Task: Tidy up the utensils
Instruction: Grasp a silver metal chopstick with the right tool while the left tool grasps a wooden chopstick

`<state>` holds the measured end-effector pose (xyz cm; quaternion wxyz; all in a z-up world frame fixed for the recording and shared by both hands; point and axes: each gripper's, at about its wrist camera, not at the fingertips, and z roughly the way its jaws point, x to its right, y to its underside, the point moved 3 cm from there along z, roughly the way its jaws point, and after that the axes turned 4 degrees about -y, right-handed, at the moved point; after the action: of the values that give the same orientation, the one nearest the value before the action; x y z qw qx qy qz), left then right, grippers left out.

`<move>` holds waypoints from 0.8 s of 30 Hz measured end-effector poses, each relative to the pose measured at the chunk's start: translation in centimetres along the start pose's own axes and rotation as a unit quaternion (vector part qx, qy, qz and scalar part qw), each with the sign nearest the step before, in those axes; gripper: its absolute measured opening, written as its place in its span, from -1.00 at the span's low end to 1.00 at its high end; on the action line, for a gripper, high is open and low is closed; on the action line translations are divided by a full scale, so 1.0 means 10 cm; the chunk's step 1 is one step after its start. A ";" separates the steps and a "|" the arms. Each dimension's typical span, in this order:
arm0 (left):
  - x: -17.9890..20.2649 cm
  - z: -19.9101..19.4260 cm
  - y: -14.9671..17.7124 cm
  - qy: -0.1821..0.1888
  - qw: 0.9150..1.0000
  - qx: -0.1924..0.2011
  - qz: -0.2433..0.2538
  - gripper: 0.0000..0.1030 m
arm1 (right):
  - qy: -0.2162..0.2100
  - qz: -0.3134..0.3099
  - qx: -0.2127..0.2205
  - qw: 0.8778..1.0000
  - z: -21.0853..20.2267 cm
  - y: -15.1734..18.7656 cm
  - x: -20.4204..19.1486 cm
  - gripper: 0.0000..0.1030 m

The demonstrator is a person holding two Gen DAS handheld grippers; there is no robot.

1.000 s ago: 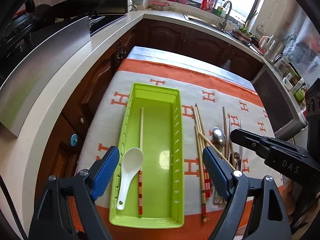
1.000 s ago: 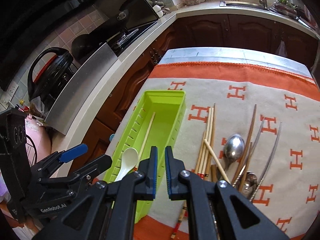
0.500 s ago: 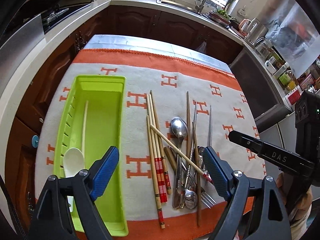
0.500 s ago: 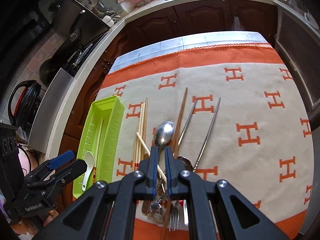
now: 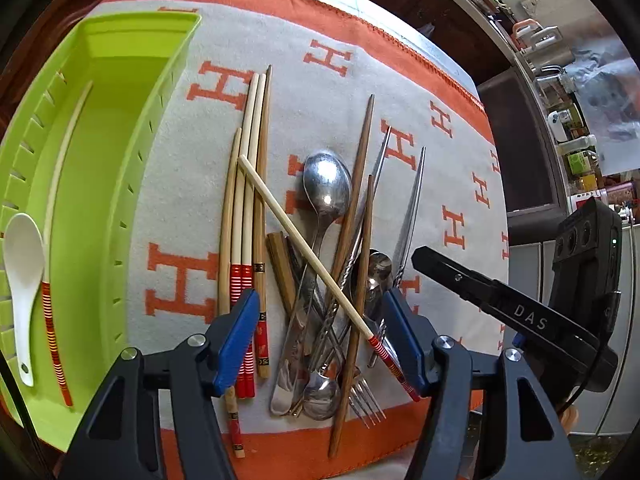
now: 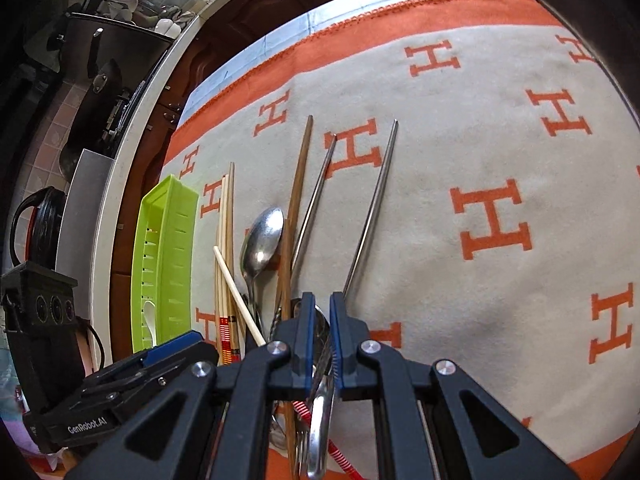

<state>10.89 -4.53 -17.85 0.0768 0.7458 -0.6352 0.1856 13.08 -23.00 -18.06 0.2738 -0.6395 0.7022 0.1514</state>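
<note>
A green tray (image 5: 100,184) lies at the left on the cloth, also in the right wrist view (image 6: 168,248). It holds a white spoon (image 5: 22,264) and one red-striped chopstick (image 5: 56,248). To its right is a pile of utensils: bamboo chopsticks (image 5: 244,208), a steel spoon (image 5: 326,188), brown chopsticks (image 5: 358,184), metal chopsticks (image 6: 372,204) and a fork (image 5: 366,398). My left gripper (image 5: 322,336) is open, low over the pile's near end. My right gripper (image 6: 320,332) is nearly closed just above a small steel spoon (image 6: 320,400), not gripping it.
The utensils lie on a grey cloth with orange H marks and an orange border (image 6: 460,128). Its near edge is right under both grippers. A kitchen counter with a stove and pans (image 6: 108,92) runs along the left. Jars and bottles (image 5: 576,152) stand at the far right.
Both grippers have swung right from the tray and come down close over the pile. The left stays open, the right stays nearly closed. The utensils have not moved.
</note>
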 end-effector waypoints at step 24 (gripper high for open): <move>0.16 0.17 -0.04 0.013 0.999 -0.019 -0.038 -0.44 | -0.031 0.037 -0.005 0.999 0.20 0.04 0.21 -0.86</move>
<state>11.82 -6.50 -18.74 0.1062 0.7653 -0.6088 0.1801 13.00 -23.50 -20.94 0.2862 -0.6091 0.7162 0.1847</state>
